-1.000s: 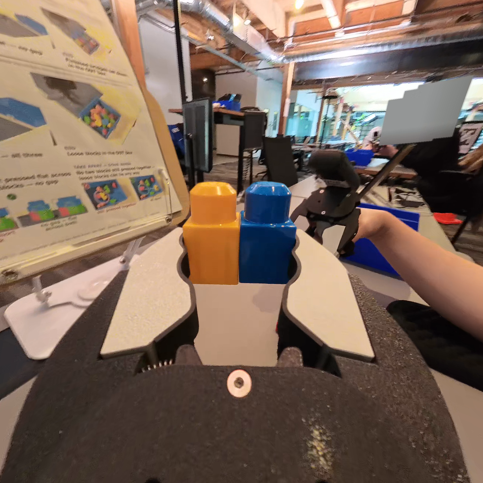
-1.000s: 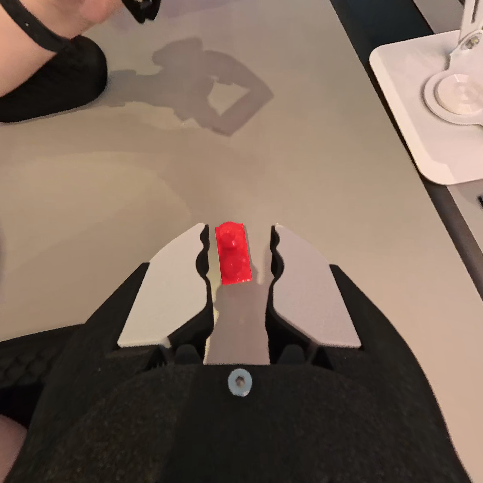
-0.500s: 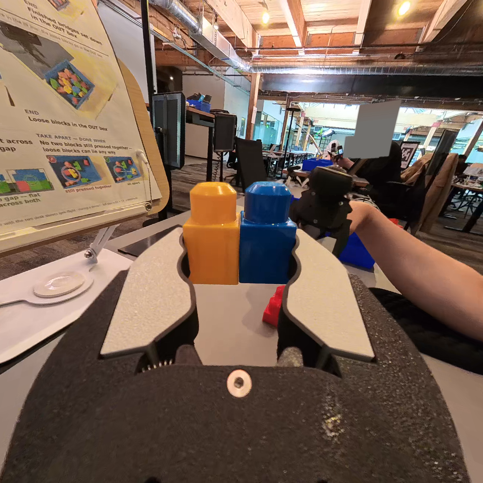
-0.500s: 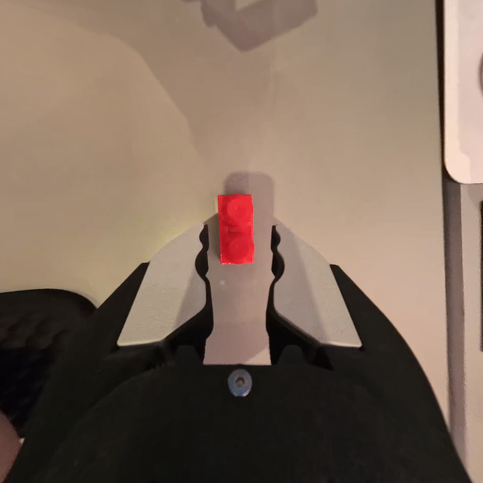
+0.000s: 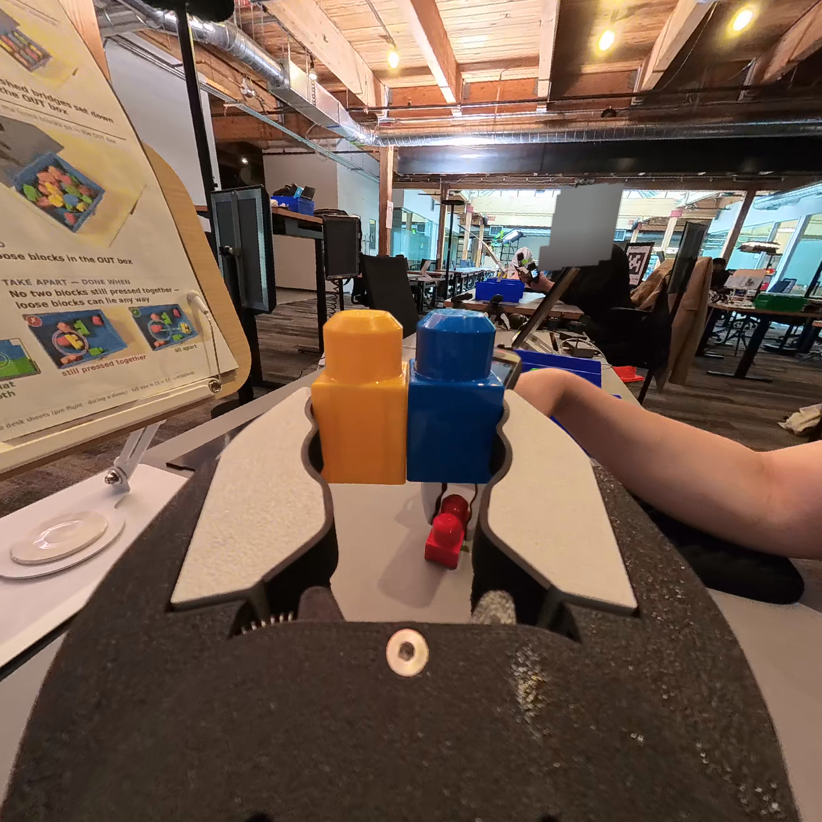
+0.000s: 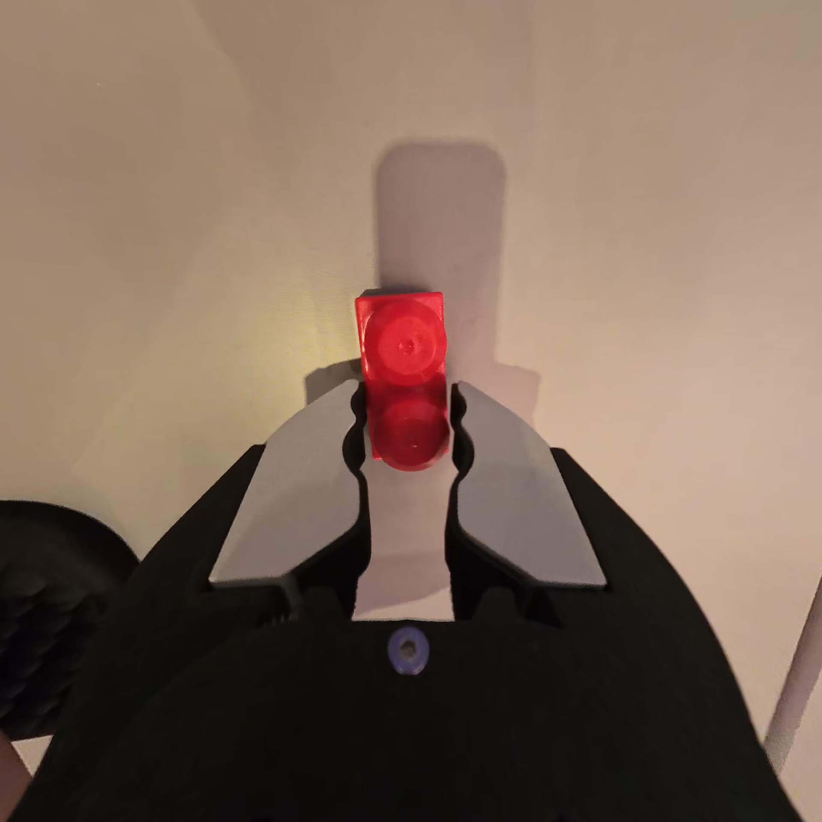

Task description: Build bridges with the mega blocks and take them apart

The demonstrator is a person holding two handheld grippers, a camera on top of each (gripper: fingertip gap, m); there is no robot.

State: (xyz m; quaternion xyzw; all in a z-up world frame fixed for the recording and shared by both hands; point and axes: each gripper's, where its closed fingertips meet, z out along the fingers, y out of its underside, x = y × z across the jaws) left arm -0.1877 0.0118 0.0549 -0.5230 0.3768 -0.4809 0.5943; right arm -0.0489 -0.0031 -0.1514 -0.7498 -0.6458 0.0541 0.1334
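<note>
Now red block [image 6: 402,382] lies between right jaws.

The left wrist view is brightly and evenly lit by ceiling lamps [image 5: 740,18] and by daylight from far windows [image 5: 765,249], which are washed out. Straight lines are bowed toward the edges by the wide-angle lens. Small glints are seen on the yellow block [image 5: 360,400]. The right wrist view is dim and warm-toned, slightly soft, with a long shadow [image 6: 440,213] cast on the counter [image 6: 178,222] beyond the red block [image 6: 402,356].
</note>
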